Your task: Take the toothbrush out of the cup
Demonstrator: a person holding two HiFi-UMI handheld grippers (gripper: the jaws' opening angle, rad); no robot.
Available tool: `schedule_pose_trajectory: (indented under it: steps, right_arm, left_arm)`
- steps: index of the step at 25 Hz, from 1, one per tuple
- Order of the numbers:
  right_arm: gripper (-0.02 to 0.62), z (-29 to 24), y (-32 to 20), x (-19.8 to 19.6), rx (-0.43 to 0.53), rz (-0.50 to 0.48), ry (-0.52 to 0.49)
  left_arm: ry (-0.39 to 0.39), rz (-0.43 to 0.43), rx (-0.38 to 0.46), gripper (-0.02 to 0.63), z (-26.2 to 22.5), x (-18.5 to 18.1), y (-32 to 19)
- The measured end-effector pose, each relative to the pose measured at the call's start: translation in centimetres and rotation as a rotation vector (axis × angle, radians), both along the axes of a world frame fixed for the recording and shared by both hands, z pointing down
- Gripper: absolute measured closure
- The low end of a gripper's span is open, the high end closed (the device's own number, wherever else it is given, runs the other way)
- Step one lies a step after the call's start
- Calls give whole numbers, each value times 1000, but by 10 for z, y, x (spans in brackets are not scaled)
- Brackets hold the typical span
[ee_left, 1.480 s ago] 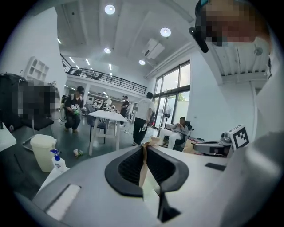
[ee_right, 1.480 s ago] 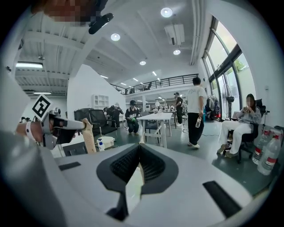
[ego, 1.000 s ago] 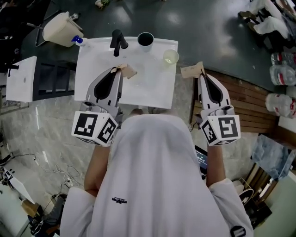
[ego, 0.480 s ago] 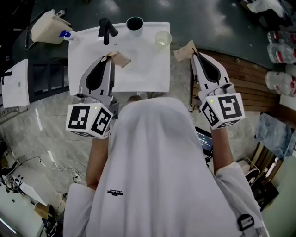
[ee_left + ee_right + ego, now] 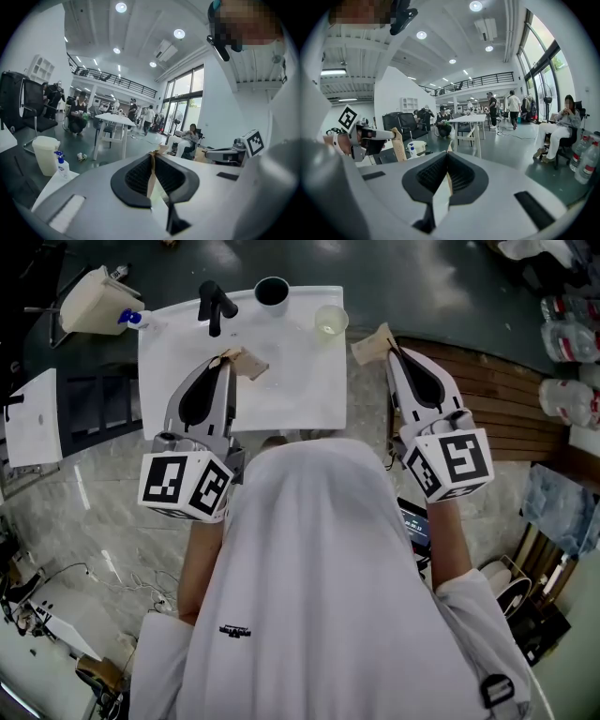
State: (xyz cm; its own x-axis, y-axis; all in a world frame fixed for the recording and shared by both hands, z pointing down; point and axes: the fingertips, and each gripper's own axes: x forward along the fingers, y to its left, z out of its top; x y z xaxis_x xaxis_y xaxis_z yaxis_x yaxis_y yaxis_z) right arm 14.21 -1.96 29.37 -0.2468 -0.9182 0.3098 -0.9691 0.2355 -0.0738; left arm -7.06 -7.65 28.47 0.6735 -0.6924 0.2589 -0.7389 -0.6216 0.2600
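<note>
A white washbasin [image 5: 300, 395] lies at the top of the head view, with a black tap [image 5: 217, 306], a black cup [image 5: 272, 290] and a clear cup [image 5: 330, 320] along its far edge. I see no toothbrush in either cup. My left gripper [image 5: 241, 360] reaches over the basin's left part, jaws shut and empty. The right gripper [image 5: 377, 341] hangs just beyond the basin's right edge, near the clear cup, also shut and empty. In the left gripper view the left gripper's [image 5: 152, 153] jaws meet with nothing between them. The right gripper's [image 5: 448, 153] jaws show the same in its own view.
A cream bucket [image 5: 89, 298] and a spray bottle [image 5: 131, 317] stand left of the basin. A wooden slatted platform [image 5: 511, 423] and plastic bottles [image 5: 567, 343] lie to the right. A white box [image 5: 33, 418] sits at the far left. People and tables fill the hall beyond.
The head view has shifted a little, so the basin sits higher and further left in the picture. Both grippers stay shut and keep their places by the basin.
</note>
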Motion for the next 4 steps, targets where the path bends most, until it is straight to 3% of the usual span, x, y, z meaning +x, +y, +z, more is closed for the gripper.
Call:
schedule_pose_trajectory:
  steps: [4]
  right_arm:
    - [589,3,0,1,-10,13,-4]
  left_arm:
    - [-5,11,-14,583,2,3,-1]
